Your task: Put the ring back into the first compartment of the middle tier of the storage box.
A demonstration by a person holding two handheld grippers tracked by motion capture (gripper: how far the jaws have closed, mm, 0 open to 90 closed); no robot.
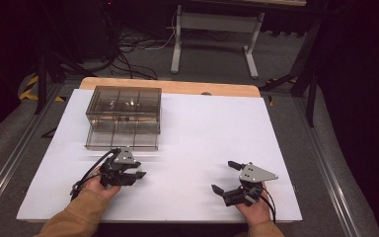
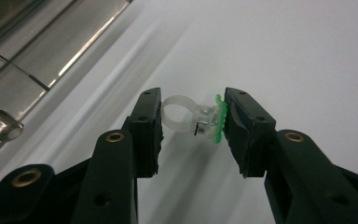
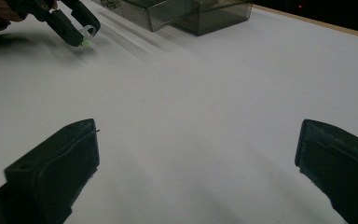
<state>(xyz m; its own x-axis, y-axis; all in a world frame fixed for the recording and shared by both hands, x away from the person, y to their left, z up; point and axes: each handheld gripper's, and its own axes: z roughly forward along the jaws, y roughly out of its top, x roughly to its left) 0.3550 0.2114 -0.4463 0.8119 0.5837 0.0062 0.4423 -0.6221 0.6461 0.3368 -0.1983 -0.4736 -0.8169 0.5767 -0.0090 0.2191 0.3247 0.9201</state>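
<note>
The ring (image 2: 179, 112) is clear glossy plastic with a green plastic top. The left gripper (image 2: 192, 122) has matt black plastic jaws with brass-coloured insets. The organizer box (image 1: 123, 104) is smoky, translucent glossy plastic. The table (image 1: 202, 143) has a smooth matt white surface with a wooden far edge.

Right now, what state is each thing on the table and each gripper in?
Left gripper: shut on the ring.
Ring: clear band with green top, clamped between the jaws.
Right gripper: open, nothing between the jaws.
Smoky compartment box: lid open, compartments exposed in front.
</note>
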